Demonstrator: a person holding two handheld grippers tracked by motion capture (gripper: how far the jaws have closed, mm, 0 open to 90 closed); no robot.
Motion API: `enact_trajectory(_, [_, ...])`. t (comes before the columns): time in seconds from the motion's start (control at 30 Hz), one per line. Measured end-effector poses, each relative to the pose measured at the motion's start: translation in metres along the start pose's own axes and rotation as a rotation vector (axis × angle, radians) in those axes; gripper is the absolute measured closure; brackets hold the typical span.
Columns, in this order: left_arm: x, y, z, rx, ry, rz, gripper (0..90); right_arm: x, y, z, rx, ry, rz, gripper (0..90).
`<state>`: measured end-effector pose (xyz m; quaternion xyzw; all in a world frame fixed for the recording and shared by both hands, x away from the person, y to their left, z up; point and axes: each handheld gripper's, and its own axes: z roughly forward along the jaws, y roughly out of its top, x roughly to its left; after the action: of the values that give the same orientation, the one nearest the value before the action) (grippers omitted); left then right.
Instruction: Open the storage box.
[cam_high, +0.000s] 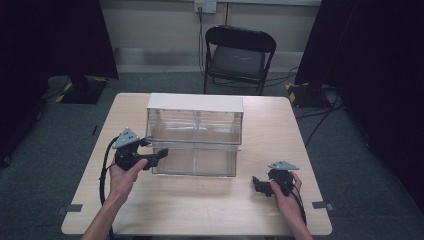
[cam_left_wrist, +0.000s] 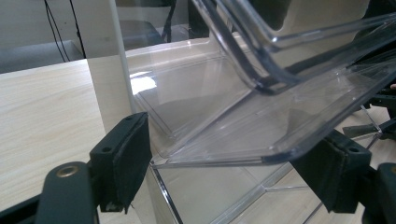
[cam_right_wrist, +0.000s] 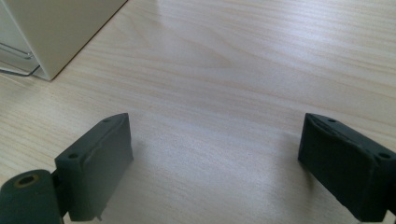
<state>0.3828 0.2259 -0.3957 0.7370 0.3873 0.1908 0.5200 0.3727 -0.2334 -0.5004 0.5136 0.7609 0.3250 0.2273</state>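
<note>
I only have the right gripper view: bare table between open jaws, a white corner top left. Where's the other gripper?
Observer: The left gripper is at the left front corner of the clear drawer box, in the high view.
Operator: Holding anything?
Observer: Its jaws stand open on either side of the lower drawer's clear front edge, in the left gripper view; whether the pads touch it I cannot tell.
Operator: Drawer shut?
Observer: No, it sits pulled out toward the person, and looks tilted.
Operator: And mine?
Observer: The right gripper rests low over the table, apart from the box.
</note>
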Motion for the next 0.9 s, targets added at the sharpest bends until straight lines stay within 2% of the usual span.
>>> enact_trajectory(0.9, [0.0006,0.0006,0.0006,0.003,-0.006,-0.013,21.3,0.0000,0.0000,0.0000,0.000,0.000,0.000,9.2])
